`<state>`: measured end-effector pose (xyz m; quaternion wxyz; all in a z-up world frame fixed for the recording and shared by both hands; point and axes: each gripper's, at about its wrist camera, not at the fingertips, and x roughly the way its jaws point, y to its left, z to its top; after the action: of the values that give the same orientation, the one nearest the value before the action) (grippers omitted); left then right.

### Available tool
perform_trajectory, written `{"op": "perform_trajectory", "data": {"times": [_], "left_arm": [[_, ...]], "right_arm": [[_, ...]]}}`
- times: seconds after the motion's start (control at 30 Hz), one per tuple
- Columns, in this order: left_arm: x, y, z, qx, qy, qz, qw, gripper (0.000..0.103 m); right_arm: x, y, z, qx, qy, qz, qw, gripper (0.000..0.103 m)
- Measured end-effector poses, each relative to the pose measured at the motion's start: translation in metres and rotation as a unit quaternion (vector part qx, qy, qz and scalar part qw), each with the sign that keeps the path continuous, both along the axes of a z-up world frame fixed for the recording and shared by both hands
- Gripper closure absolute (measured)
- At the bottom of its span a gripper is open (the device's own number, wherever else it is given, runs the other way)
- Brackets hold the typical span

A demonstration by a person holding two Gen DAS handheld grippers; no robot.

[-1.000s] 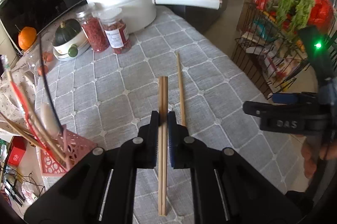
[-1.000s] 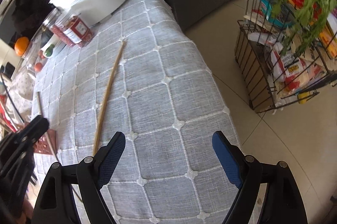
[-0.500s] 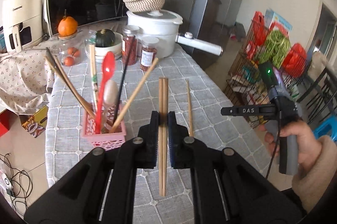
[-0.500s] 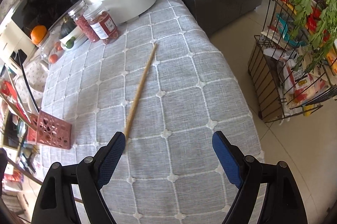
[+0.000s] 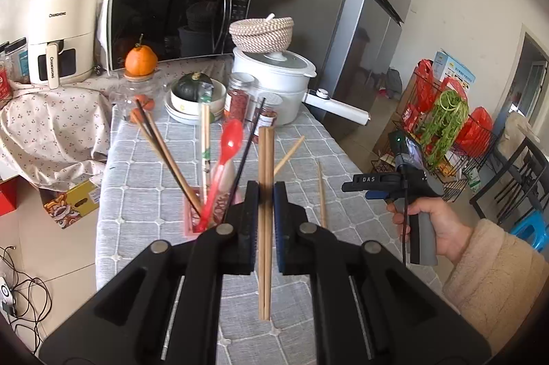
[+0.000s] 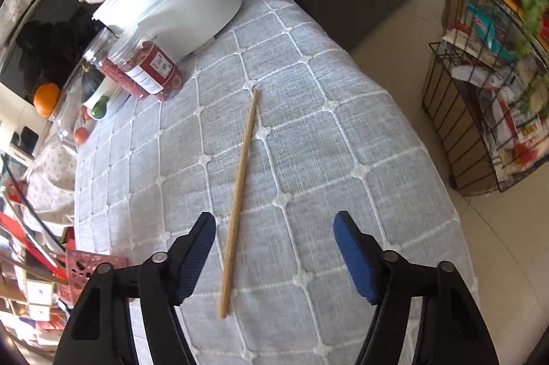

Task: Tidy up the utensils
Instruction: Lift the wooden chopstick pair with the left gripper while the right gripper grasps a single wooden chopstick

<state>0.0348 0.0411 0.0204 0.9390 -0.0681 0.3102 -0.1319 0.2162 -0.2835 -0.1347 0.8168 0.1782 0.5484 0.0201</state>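
The left gripper [image 5: 264, 221], clamped on two chopsticks [image 5: 264, 193], had swung up toward the pink holder [image 5: 195, 221]. The right gripper [image 6: 274, 248] was closing around the lone chopstick [image 6: 240, 190] mid-table, not gripping yet.

The pink holder [image 5: 192, 221] is half hidden (behind the hand-held gripper [image 5: 265, 193]).

Matt, seemingly wooden chopstick [image 6: 240, 193]
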Motion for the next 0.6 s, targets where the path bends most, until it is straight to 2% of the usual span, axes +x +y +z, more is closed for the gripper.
{"op": "perform_trajectory", "data": {"times": [0.03, 0.2, 0.37, 0.5, 0.6], "left_arm": [[0.001, 0.004, 0.0, 0.002, -0.006, 0.006, 1.0, 0.094], [0.008, 0.023, -0.005, -0.008, -0.003, 0.031, 0.9995, 0.094], [0.011, 0.028, -0.007, -0.007, 0.002, 0.035, 0.9994, 0.094], [0.012, 0.031, -0.01, 0.005, 0.006, 0.039, 0.9992, 0.094], [0.014, 0.037, -0.012, 0.0, 0.011, 0.046, 0.9989, 0.094]], "right_arm": [[0.003, 0.002, -0.001, -0.006, -0.002, 0.003, 1.0, 0.038], [0.023, 0.011, -0.007, -0.01, -0.019, 0.025, 0.999, 0.04], [0.044, 0.014, -0.012, -0.006, -0.02, 0.019, 1.0, 0.049], [0.059, 0.022, -0.013, -0.03, -0.029, 0.026, 0.999, 0.052], [0.067, 0.029, -0.017, -0.04, -0.029, 0.031, 0.998, 0.057]]}}
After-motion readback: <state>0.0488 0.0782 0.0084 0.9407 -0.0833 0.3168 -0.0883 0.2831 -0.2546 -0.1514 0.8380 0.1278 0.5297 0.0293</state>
